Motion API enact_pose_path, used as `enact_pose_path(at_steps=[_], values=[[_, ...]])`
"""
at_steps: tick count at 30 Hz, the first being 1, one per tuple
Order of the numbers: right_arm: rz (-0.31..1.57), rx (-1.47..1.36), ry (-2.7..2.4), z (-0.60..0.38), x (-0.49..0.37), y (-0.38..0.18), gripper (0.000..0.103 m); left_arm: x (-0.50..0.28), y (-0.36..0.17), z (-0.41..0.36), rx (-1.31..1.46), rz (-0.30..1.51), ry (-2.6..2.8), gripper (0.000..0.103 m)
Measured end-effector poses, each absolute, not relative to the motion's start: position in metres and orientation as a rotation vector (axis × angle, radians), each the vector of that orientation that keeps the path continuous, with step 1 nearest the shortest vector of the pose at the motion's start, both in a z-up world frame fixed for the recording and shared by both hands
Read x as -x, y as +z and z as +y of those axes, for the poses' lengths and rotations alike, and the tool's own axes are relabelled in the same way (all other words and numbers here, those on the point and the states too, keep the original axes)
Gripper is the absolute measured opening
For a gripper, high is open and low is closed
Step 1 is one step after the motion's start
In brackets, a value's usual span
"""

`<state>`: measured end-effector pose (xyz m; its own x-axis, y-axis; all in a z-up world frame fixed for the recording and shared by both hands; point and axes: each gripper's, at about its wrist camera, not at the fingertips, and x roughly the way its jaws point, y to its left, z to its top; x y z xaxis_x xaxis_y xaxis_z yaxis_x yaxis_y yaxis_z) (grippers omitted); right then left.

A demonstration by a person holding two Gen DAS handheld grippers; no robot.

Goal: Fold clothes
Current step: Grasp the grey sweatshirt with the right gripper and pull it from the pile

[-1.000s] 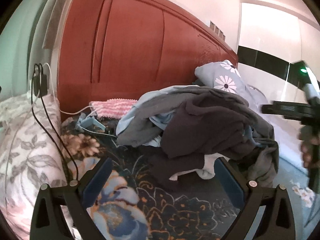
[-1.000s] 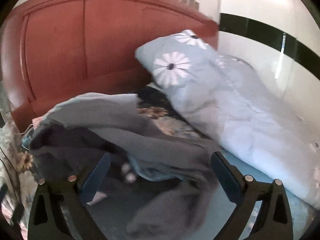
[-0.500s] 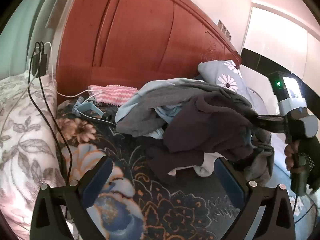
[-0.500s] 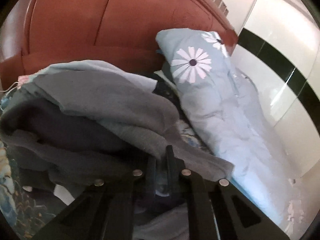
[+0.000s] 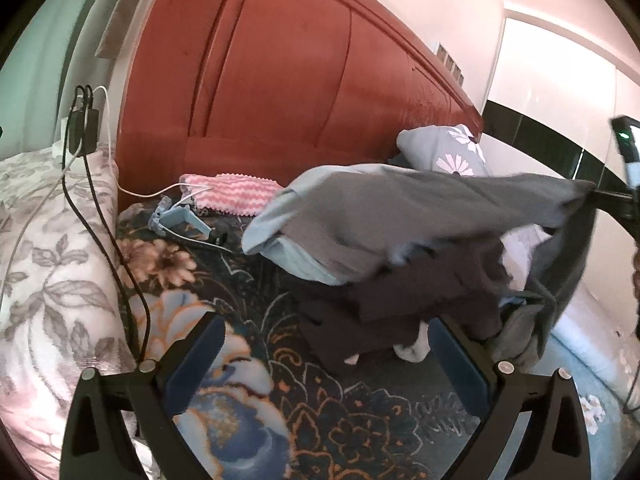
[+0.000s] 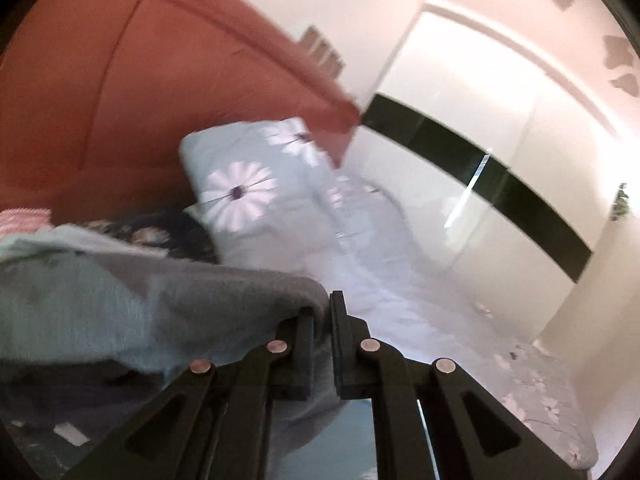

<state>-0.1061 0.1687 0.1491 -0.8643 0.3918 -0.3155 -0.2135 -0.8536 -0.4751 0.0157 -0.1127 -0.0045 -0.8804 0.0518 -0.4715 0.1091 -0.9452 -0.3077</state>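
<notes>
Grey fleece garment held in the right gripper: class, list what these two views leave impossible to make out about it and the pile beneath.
- Grey fleece garment: its type; right wrist view blurred, left wrist view shows it bunched.
- Right gripper: how deep the cloth sits, hidden by the fingers.
- Dark brown clothes: their number, covered by the grey garment.
- Left gripper: open, holding nothing.

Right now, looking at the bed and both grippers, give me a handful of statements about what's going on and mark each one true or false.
1. The right gripper is shut on the grey garment. True.
2. The left gripper is also clamped on cloth. False: its jaws stand wide open with nothing between them.
3. The grey garment is stretched out above the dark clothes in the pile. True.
4. The daisy pillow lies at the foot of the bed. False: it leans by the red headboard.
5. A pink-and-white knitted cloth lies near the headboard. True.
</notes>
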Motion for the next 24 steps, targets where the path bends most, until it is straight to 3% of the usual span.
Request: enact_pose_path(at_steps=[14, 24], values=[[-0.451, 0.375, 2.466, 0.301, -0.005, 0.211, 0.006, -0.020, 0.004, -0.099, -0.766, 0.518, -3.043, 0.103], [-0.338, 0.520, 2.257, 0.407, -0.151, 0.196, 0.007, -0.025, 0.014, -0.054, -0.814, 0.474, -3.199, 0.103]])
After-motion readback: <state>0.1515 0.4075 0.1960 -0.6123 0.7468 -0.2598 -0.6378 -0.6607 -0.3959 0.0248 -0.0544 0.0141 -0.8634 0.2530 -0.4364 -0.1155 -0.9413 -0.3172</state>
